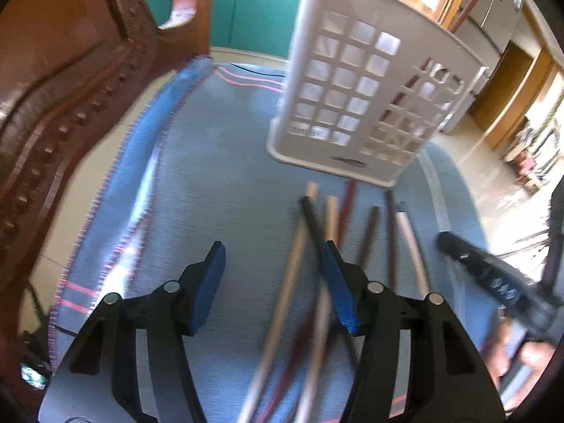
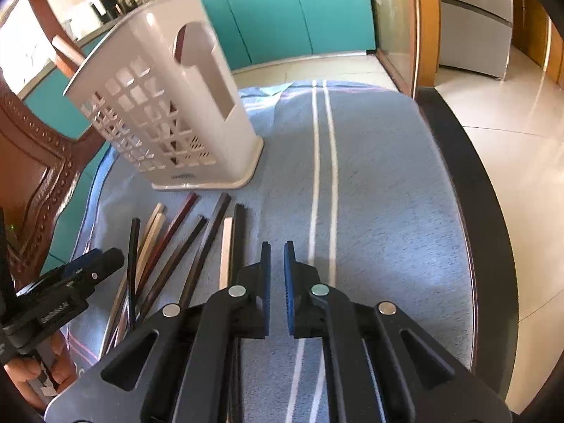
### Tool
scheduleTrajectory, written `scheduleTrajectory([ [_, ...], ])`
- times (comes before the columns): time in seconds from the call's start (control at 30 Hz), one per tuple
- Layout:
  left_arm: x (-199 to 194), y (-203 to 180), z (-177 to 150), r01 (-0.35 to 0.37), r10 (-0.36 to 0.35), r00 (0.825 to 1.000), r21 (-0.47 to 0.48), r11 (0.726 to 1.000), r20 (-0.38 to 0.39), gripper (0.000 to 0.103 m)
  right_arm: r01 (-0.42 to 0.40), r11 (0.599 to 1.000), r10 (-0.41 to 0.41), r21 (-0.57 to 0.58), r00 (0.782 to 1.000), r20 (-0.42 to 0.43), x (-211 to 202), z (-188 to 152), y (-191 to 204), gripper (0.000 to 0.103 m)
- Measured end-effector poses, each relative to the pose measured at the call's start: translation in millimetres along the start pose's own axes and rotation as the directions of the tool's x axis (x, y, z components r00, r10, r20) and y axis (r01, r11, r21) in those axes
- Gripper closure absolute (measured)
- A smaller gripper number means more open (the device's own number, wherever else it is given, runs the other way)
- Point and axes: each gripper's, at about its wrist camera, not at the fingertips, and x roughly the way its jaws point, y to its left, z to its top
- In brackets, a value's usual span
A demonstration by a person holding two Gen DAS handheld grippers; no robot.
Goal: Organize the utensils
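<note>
On the desk [image 2: 469, 183], chopsticks [image 2: 197, 243] lie beside a holder [image 2: 197, 105].
Left tool [image 1: 273, 264] hangs half open, empty; right tool [image 2: 277, 264] is closed, empty.

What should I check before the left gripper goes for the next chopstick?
1. Left gripper open, nothing between its pads: ok.
2. Right gripper shut and empty, off to the side of the chopsticks: ok.
3. Holder upright on the blue cloth, beyond the chopsticks: ok.
4. Holder already has chopsticks inside, top opening free: cannot tell, the rim is not seen from above.
5. One chopstick standing apart for a clean pick: not ok, several cross and overlap near the left gripper.
6. Left gripper lined up over a single chopstick: cannot tell, the left view is blurred.
</note>
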Motion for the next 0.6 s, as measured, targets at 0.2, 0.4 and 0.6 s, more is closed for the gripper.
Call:
scheduleTrajectory([
  [0.2, 7, -13, -3, 0.018, -0.018, 0.999, 0.003, 1.000, -0.028, 0.047, -0.001, 1.000, 0.000, -0.012, 1.000, -0.013, 1, -3, 4, 0.095],
  [0.4, 13, -23, -6, -0.010, 0.010, 0.999, 0.014, 1.000, -0.039, 0.083, -0.003, 1.000, 0.002, -0.030, 1.000, -0.021, 1, -6, 8, 0.094],
  [0.6, 9, -6, -1, 0.028, -0.028, 0.999, -0.033, 0.999, -0.017, 0.094, -0.009, 0.998, 0.008, -0.055, 1.000, -0.023, 0, -8, 12, 0.086],
])
